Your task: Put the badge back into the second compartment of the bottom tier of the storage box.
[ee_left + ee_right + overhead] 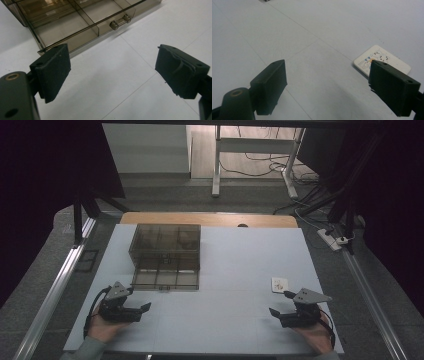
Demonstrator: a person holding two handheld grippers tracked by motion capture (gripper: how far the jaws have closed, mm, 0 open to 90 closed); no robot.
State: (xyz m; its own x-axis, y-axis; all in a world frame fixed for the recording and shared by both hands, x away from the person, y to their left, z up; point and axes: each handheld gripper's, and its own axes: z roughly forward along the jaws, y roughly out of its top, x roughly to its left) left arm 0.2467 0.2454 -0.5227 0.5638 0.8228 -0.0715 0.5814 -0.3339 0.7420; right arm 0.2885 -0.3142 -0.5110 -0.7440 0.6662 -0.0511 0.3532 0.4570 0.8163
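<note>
High view is showing a pale table (225, 270) with a smoky clear box (166, 255) sitting on its far left part, one drawer (166, 279) pulled out toward the person. Taking the box as the landmark: the left gripper (142, 310) is lying just in front of the drawer and slightly to its left, resting in the person's left hand (102, 327) near the table's near edge. The right gripper (276, 307) is sitting well to the right of the box, also by the near edge, in the right hand (315, 335). A small white card (280, 284) is lying flat on the table well right of the box, just beyond the right gripper. Left gripper view is showing its jaws standing wide apart with bare table between them, released, and the drawer's front with its metal handle (120, 21) lying just ahead; the drawer's compartments are looking empty as far as can be seen. Right gripper view is showing those jaws spread wide too, gripping nothing, with the card (384, 60), printed with little cartoon figures, lying beside the right-hand jaw and partly hidden behind its tip; whether jaw and card are touching cannot be told.
</note>
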